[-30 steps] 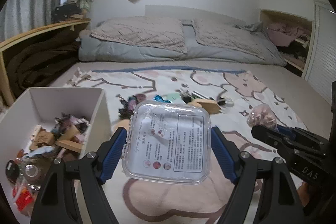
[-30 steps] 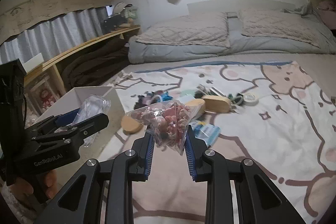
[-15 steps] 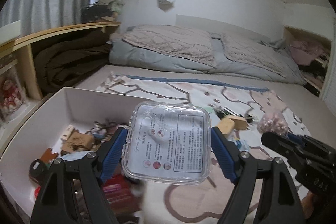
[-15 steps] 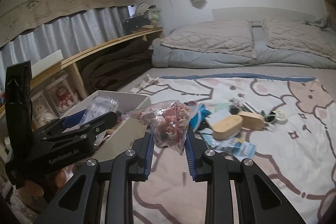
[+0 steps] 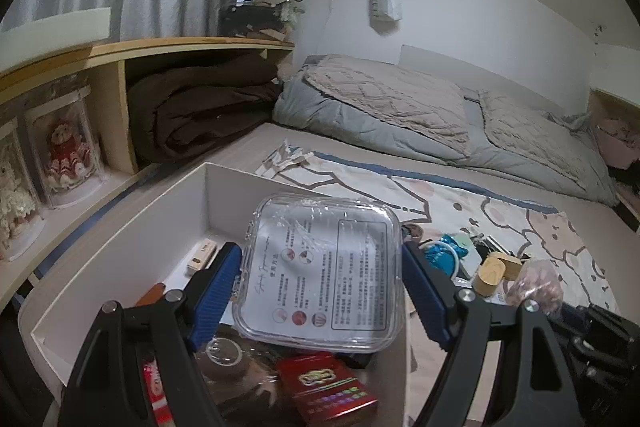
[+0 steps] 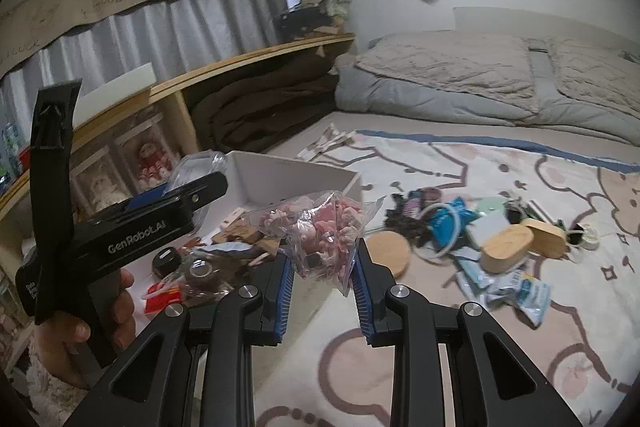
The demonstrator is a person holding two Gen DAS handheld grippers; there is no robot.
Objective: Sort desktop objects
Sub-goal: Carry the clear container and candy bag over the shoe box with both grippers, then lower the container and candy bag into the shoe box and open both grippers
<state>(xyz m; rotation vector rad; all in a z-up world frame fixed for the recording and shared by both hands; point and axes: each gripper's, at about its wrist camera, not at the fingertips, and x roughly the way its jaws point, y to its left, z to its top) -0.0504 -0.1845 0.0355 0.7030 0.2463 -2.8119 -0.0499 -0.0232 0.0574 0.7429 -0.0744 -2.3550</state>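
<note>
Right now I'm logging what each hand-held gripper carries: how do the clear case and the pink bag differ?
The clear case is rigid, flat and square with a printed sheet; the pink bag is soft, crumpled and lumpy. The case spreads the left hand-held gripper wide; the bag sits in the right hand-held gripper's narrow gap. Both are see-through and held near the white box.

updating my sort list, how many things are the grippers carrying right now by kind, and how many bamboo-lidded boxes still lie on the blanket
clear plastic case, in the left gripper: 1
bag of pink pieces, in the right gripper: 1
oval bamboo-lidded boxes on the blanket: 2
total: 4
</note>
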